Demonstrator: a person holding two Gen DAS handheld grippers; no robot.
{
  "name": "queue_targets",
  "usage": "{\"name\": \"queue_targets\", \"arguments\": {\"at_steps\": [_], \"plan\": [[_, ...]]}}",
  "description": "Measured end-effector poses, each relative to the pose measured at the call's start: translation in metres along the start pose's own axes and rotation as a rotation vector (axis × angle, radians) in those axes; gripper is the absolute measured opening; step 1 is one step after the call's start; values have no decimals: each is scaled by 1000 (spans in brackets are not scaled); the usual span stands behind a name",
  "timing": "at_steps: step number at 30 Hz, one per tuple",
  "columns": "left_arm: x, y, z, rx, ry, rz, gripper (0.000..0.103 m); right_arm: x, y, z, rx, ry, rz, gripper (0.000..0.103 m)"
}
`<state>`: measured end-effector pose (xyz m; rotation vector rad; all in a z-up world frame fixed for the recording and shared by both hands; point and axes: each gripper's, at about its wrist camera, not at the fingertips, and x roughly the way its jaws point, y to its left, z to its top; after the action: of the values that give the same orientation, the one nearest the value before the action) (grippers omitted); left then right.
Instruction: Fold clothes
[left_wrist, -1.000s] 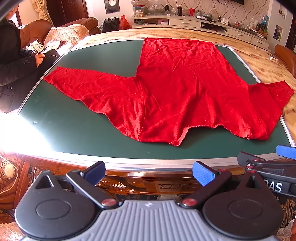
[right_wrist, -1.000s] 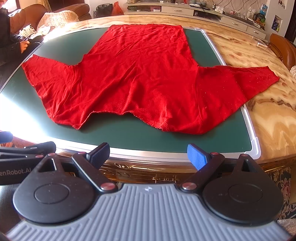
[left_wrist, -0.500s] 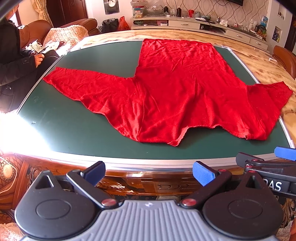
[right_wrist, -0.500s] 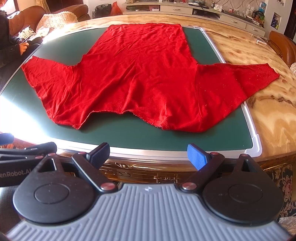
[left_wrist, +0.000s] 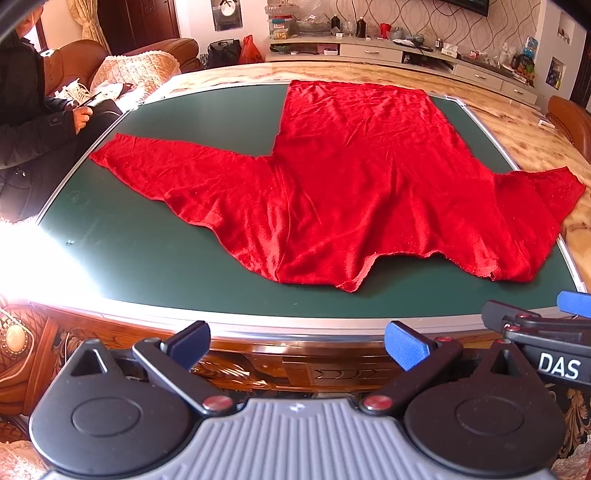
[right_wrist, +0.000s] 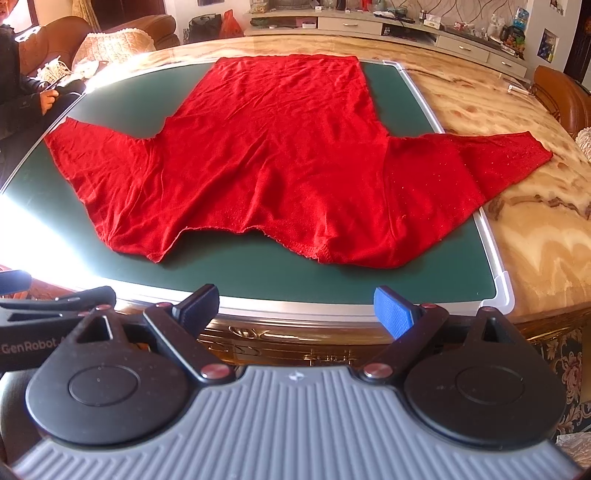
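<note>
A red long-sleeved top (left_wrist: 351, 177) (right_wrist: 280, 155) lies spread flat on the green mat (left_wrist: 140, 251) (right_wrist: 258, 273), neckline toward me, hem at the far side. One sleeve (left_wrist: 177, 173) stretches left; the other sleeve (right_wrist: 491, 155) reaches right over the mat's edge onto the marble. My left gripper (left_wrist: 297, 341) hangs open before the table's front edge, short of the cloth. My right gripper (right_wrist: 295, 304) is open too, just short of the mat's near rim, nothing between its fingers.
A round marble table (right_wrist: 517, 236) with a carved wooden rim (left_wrist: 258, 362) carries the mat. A person in dark clothes (left_wrist: 33, 122) sits at the left by a sofa (left_wrist: 147, 59). A low cabinet (left_wrist: 406, 55) lines the far wall. A brown chair (right_wrist: 561, 96) stands at the right.
Both grippers have edged slightly forward and up toward the table; the top has not moved. Both stay open.
</note>
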<state>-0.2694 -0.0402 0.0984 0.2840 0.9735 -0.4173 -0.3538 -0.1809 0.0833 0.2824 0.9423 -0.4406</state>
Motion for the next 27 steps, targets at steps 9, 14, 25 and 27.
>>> {"name": "queue_targets", "arguments": {"at_steps": [9,14,25,27], "plan": [[1,-3,2,11,0,21,103,9,1,-2,1,34,5,98],[1,-2,1,7,-1,31,103,6,1,-2,7,26,7,98],[2,-2,1,10,7,36,103,7,0,-2,9,28,6,98],[2,-2,1,11,7,37,103,8,0,-2,10,29,6,98]]}}
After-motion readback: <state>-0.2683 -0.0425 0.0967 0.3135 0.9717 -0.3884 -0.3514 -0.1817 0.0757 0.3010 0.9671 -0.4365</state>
